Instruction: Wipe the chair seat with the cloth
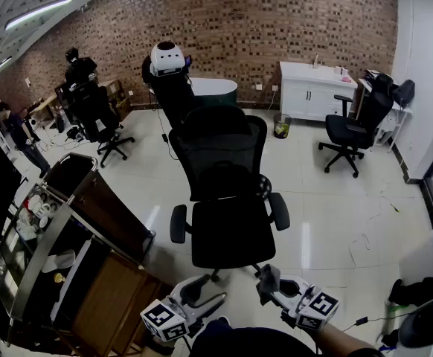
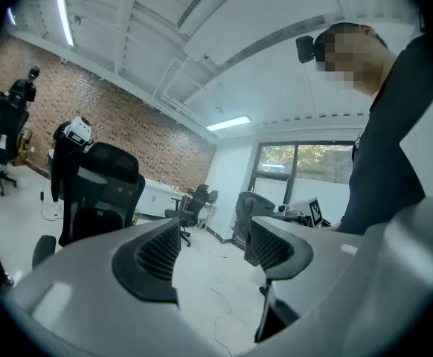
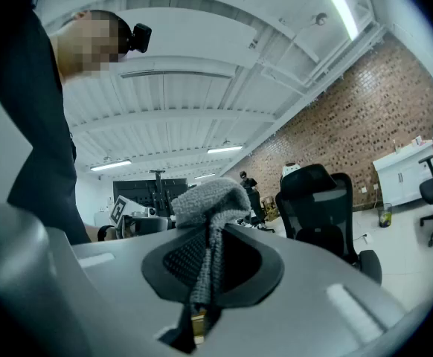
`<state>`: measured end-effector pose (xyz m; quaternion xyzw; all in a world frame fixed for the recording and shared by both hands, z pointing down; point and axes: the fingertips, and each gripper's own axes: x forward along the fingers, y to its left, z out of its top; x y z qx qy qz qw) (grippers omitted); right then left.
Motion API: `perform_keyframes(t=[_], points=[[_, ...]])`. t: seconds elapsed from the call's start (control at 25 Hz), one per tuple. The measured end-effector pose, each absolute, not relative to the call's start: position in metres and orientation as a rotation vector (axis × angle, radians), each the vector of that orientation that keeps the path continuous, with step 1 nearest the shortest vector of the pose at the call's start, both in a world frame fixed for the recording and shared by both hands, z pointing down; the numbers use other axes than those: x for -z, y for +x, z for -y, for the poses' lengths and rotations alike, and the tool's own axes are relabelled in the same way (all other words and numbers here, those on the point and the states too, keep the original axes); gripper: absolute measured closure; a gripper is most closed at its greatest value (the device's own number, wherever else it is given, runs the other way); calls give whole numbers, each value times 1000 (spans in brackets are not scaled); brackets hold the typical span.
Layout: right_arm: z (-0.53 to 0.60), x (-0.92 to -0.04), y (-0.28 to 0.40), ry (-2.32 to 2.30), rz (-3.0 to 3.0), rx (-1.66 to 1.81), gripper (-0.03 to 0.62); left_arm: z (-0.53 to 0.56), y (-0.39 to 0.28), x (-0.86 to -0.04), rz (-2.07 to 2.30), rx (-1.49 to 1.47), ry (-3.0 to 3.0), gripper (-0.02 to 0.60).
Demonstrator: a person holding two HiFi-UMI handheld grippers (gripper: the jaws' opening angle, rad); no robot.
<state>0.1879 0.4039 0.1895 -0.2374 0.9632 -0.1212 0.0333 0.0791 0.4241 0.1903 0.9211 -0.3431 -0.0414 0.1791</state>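
We found the room bright and evenly lit from above. In the head view, tube lights [image 1: 42, 11] glowed at the upper left. The pale floor [image 1: 328, 222] carried soft white reflections beside the black chair [image 1: 231, 199], whose mesh sank into near-solid dark. Shadows were faint and short.

Straight lines bowed hard toward the edges in all three views, and dark corners ringed each picture. In the left gripper view, the windows [image 2: 298, 162] were washed pale, and a ceiling strip [image 2: 229, 123] shone white. The bodies of the left gripper [image 2: 215, 250] and right gripper [image 3: 205, 251] were soft nearest the lens, while the weave of the cloth [image 3: 205, 199] was crisp.
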Motion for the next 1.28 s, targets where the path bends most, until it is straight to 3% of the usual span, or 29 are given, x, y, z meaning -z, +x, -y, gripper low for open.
perform_keyframes(t=[0.44,1.0,1.28], points=[[-316,-206,143,-738,-2995,400,563,-333,33,-206,982,123,2592,262],[-129,-211,12,-850,-2967,453,563,-146,-82,-231,819,102,2575,262],[-79,-220,-20,-832,-3024,455,563,-94,-98,-239,811,111,2549,261]])
